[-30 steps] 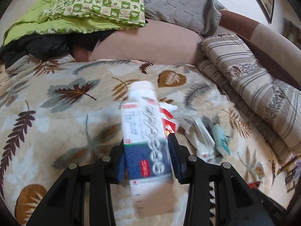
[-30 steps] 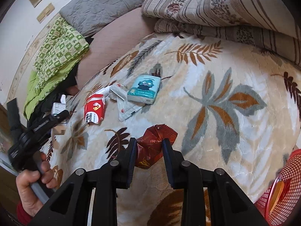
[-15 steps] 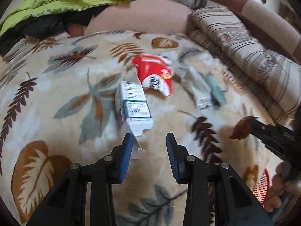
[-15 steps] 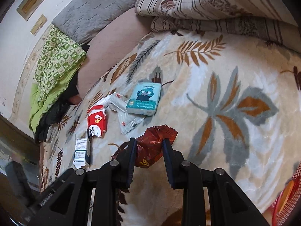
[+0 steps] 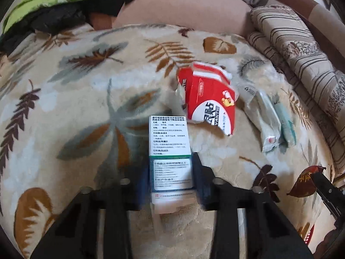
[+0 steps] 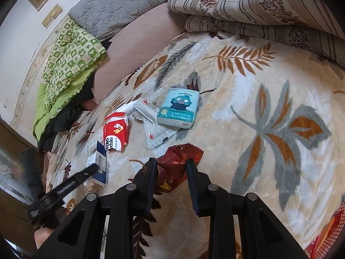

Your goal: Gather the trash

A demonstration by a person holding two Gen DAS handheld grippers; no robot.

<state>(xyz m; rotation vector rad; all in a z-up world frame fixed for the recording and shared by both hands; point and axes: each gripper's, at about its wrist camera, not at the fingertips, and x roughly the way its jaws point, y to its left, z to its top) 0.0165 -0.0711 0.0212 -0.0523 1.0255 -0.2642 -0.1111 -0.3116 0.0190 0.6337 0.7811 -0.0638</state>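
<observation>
Left gripper (image 5: 171,172) fingers motion-blurred beside medicine box (image 5: 170,151); box print unreadable. Red mesh basket (image 6: 330,233) cut by frame edge, right of leaf blanket (image 6: 269,86).

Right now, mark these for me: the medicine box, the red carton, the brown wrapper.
medicine box (image 5: 170,142), left wrist view, white printed top face.
red carton (image 5: 208,99), left wrist view, middle of red front.
brown wrapper (image 6: 174,164), right wrist view, crumpled part between the fingers.

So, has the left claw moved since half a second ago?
Yes. The left claw has advanced toward the red packet: the medicine box that lay ahead of its fingertips now sits between them.
</observation>
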